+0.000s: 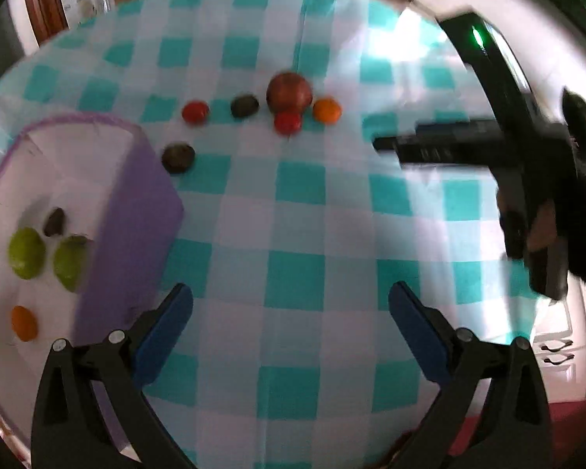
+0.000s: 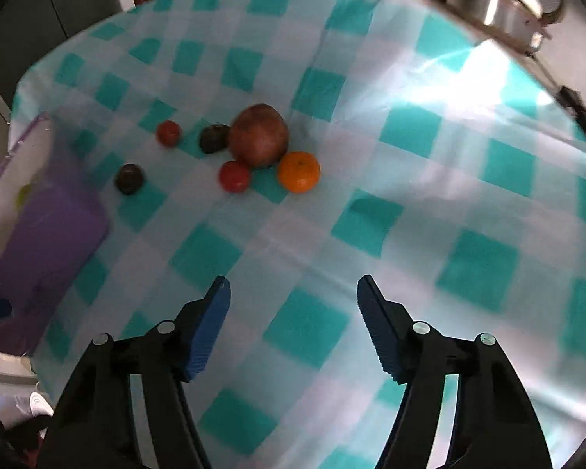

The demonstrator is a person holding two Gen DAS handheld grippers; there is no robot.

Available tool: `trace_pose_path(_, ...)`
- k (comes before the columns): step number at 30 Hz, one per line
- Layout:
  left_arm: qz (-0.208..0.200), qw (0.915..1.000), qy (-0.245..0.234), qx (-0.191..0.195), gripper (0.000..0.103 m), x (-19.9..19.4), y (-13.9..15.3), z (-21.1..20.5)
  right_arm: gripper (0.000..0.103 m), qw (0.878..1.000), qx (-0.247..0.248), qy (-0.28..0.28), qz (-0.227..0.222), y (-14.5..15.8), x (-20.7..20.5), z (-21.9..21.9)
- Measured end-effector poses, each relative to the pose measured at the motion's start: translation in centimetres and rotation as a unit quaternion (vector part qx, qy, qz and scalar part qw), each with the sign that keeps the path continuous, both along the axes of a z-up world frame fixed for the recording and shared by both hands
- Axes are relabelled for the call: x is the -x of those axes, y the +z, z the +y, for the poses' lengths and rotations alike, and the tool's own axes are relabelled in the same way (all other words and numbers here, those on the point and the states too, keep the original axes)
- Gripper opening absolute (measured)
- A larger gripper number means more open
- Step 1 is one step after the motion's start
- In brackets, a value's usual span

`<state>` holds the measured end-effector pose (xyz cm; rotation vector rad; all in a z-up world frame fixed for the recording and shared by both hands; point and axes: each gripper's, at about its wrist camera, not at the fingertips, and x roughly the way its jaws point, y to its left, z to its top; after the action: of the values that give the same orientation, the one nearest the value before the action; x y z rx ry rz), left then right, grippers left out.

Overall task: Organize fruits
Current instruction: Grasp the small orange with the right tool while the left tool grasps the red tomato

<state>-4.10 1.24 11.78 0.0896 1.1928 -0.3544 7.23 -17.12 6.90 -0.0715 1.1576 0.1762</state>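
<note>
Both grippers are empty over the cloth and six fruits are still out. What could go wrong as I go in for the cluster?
1. The orange, a red tomato and the big red fruit sit touching; closing on one will likely nudge the others rolling.
2. The dark fruit lies close to the purple bin wall, so a finger may catch the wall.
3. The right gripper already crosses the left camera's view, so the grippers could collide.

From my left camera, the purple-walled fabric storage box (image 1: 136, 211) is cut off by the left edge, and its contents are smeared by blur. My right tongs (image 1: 383, 144) show only as a dark streak, so I cannot tell how their jaws stand. The shiny metal pot (image 2: 496, 4) behind the desk is cropped at the top.
</note>
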Motion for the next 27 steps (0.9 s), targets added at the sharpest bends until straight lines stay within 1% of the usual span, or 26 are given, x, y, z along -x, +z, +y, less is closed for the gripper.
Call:
trace_pose_path(2,0.016,0.9999,0.004,-0.004,0.099,-1.0,-1.6,-0.9,0.064,1.0,-0.001,0.012,0.004,-1.5,-2.3,0.1)
trace_pose_path(4,0.023,0.9997,0.0,-0.012,0.095,-2.0,-3.0,-1.9,0.063,1.0,0.0,0.027,0.008,-2.5,-4.3,0.5)
trace_pose_path(7,0.022,0.9995,-0.005,-0.023,0.094,-3.2,-4.4,-3.0,0.063,0.998,0.009,0.054,0.005,-3.9,-6.8,0.9)
trace_pose_path(8,0.022,0.9994,-0.005,-0.025,0.093,-3.8,-4.8,-3.3,0.06,0.998,0.013,0.061,0.005,-4.2,-7.4,1.0)
trace_pose_path(10,0.02,0.9994,-0.003,-0.027,0.089,-4.8,-5.3,-3.7,0.058,0.996,0.026,0.082,0.002,-5.0,-8.8,1.2)
trace_pose_path(11,0.017,0.9995,-0.001,-0.026,0.088,-5.6,-5.5,-3.9,0.057,0.995,0.025,0.092,0.001,-5.2,-9.3,1.4)
trace_pose_path(12,0.014,0.9996,0.001,-0.025,0.088,-6.2,-5.6,-4.0,0.053,0.995,0.025,0.1,0.002,-5.4,-9.8,1.5)
trace_pose_path(14,0.008,0.9996,0.007,-0.027,0.088,-7.8,-6.0,-4.3,0.048,0.992,0.032,0.122,-0.002,-5.8,-10.3,2.0)
trace_pose_path(15,0.004,0.9995,0.012,-0.029,0.088,-8.8,-6.3,-4.5,0.042,0.991,0.029,0.129,-0.005,-5.8,-10.4,2.1)
trace_pose_path(16,0.0,0.9994,0.016,-0.031,0.086,-9.7,-6.6,-4.6,0.042,0.991,0.027,0.132,-0.005,-5.7,-10.3,2.1)
trace_pose_path(17,-0.004,0.9993,0.021,-0.032,0.086,-10.9,-7.0,-4.8,0.042,0.991,0.026,0.131,-0.004,-5.7,-10.2,2.1)
trace_pose_path(19,-0.011,0.999,0.031,-0.031,0.085,-13.0,-7.5,-5.1,0.041,0.994,0.014,0.112,-0.006,-5.5,-9.8,1.2)
trace_pose_path(21,-0.02,0.9986,0.037,-0.033,0.085,-14.7,-8.0,-5.6,0.041,0.998,-0.005,0.069,-0.012,-5.0,-9.2,-0.8)
trace_pose_path(24,-0.029,0.9984,0.035,-0.035,0.085,-17.1,-8.8,-6.5,0.041,0.999,-0.031,0.023,-0.014,-4.6,-7.8,-3.2)
trace_pose_path(26,-0.035,0.9983,0.03,-0.037,0.081,-18.3,-9.4,-7.2,0.041,0.999,-0.04,0.015,-0.009,-4.6,-7.1,-3.8)
trace_pose_path(27,-0.037,0.9979,0.019,-0.049,0.077,-18.9,-9.9,-7.8,0.042,0.999,-0.044,0.009,-0.009,-4.6,-7.0,-4.1)
